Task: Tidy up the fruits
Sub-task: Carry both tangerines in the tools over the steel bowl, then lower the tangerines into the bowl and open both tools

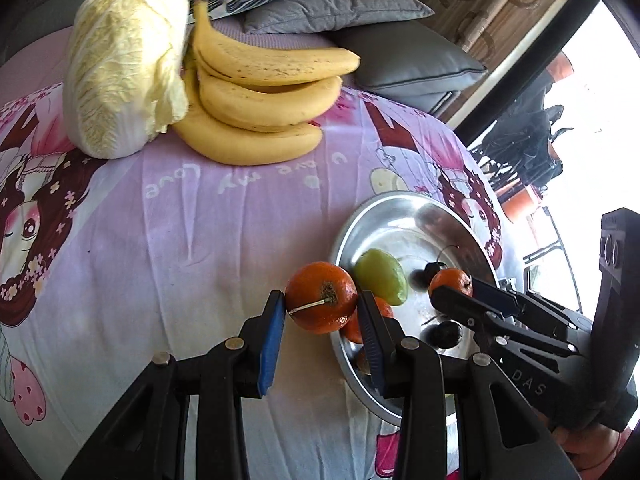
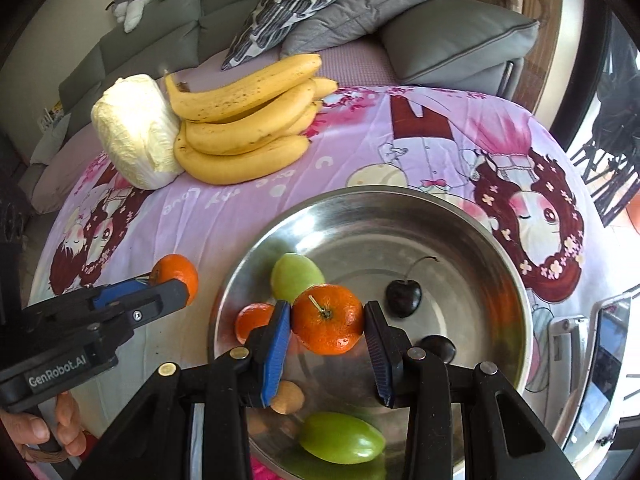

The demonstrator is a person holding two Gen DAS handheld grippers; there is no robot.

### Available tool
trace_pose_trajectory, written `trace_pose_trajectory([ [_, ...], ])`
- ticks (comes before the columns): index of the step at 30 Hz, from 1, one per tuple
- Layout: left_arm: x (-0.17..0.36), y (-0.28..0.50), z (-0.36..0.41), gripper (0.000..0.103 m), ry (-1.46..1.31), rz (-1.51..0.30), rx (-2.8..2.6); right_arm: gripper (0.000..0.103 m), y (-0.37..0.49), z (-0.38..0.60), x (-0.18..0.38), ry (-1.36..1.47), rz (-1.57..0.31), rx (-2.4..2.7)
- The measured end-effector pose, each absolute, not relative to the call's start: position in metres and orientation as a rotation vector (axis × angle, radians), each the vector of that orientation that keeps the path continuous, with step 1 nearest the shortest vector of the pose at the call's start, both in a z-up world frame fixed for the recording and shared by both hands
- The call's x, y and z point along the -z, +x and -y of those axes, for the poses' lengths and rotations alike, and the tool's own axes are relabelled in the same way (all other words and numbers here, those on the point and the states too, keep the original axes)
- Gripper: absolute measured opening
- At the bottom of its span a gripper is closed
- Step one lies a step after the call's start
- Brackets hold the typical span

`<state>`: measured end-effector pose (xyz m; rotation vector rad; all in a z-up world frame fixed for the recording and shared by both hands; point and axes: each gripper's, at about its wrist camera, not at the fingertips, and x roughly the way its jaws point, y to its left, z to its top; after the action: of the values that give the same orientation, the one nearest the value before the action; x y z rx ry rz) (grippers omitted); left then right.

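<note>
My left gripper (image 1: 322,306) is shut on a tangerine (image 1: 321,297) and holds it just left of the steel bowl (image 1: 404,206). It also shows in the right wrist view (image 2: 168,280). My right gripper (image 2: 326,316) is shut on another tangerine (image 2: 328,319) over the bowl (image 2: 400,204). In the bowl lie a third tangerine (image 2: 252,320), two green fruits (image 2: 296,276) (image 2: 340,438), two dark cherries (image 2: 404,298) (image 2: 440,348) and a small tan fruit (image 2: 288,398).
A bunch of bananas (image 2: 244,128) and a napa cabbage (image 2: 136,132) lie at the far side of the purple cartoon tablecloth (image 1: 220,240). Grey cushions (image 2: 460,36) and a sofa stand behind. A window and railing are to the right.
</note>
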<state>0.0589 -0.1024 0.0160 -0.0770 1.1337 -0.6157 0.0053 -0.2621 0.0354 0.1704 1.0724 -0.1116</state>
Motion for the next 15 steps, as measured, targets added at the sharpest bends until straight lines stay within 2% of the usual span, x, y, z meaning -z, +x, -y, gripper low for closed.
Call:
trace_pose_trajectory([
  [15, -0.009, 0.018, 0.168, 0.039, 0.107, -1.140, 0.757, 0.040, -0.017, 0.306, -0.029, 0.251, -1.079, 0.196],
])
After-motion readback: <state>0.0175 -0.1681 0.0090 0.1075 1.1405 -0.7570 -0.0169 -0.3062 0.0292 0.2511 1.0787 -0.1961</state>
